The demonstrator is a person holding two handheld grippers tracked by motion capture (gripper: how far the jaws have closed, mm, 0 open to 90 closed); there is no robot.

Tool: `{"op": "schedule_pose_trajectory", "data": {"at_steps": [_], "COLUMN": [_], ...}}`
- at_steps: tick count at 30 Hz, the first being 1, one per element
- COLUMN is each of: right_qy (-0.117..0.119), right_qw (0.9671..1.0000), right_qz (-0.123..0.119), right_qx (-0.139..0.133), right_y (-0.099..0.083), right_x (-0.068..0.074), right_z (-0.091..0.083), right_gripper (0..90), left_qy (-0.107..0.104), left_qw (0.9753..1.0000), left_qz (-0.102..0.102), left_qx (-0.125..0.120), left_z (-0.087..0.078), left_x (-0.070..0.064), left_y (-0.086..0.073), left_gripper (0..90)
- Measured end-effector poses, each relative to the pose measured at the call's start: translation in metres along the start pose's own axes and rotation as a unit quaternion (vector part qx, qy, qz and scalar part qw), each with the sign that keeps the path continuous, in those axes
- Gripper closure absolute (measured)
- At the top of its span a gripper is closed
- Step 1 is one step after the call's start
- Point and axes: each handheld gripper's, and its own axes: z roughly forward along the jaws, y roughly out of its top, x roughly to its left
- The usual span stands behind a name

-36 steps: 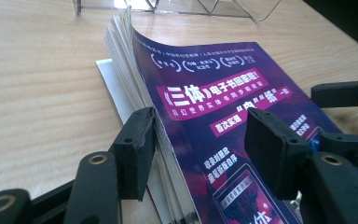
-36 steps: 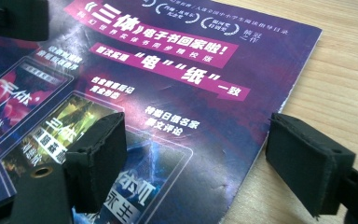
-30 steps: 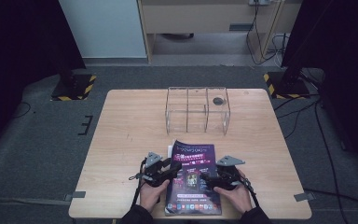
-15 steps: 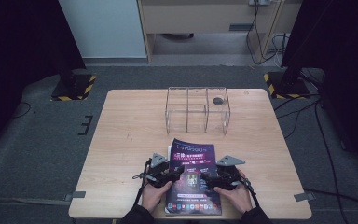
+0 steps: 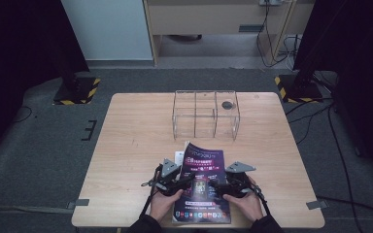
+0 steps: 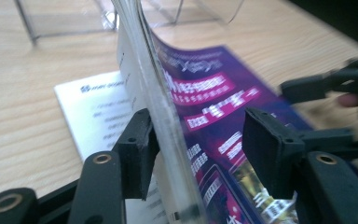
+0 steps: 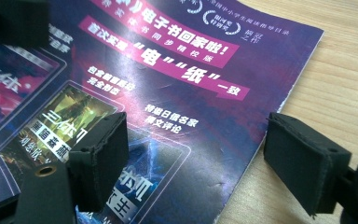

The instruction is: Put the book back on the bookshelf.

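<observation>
Looking down from the high view, I hold my left gripper [image 5: 182, 182] and right gripper [image 5: 218, 187] at the purple magazine [image 5: 203, 187] on the table's [image 5: 136, 136] near edge. My left gripper view shows jaws parted astride the magazine's lifted edge [image 6: 154, 107], one pad touching. My right gripper view shows jaws wide open, straddling the magazine's side edge [image 7: 177, 93], gripping nothing.

magazine [image 5: 201, 187] sits at the near edge of the desk [image 5: 136, 141], wire rack [image 5: 205, 114] behind it, tongs on either side
</observation>
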Motion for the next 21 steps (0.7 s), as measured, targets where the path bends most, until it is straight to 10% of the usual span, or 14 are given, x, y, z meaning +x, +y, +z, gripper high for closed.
{"op": "schedule_pose_trajectory", "data": {"at_steps": [9, 21], "right_qy": [-0.002, -0.002], "right_qw": [1.0, 1.0], "right_qz": [0.002, 0.001], "right_qx": [-0.002, -0.001], "right_y": [0.0, 0.0], "right_x": [0.0, 0.0], "right_z": [0.0, 0.0], "right_gripper": [22.9, 23.0], "left_qy": [0.0, 0.042], "left_qw": [0.9984, 0.9977], "left_qz": [-0.044, -0.028], "left_qx": [0.037, 0.044], "left_z": [0.007, 0.005], "left_x": [0.015, 0.009], "left_y": [-0.002, 0.002], "left_gripper": [44.4, 66.6]}}
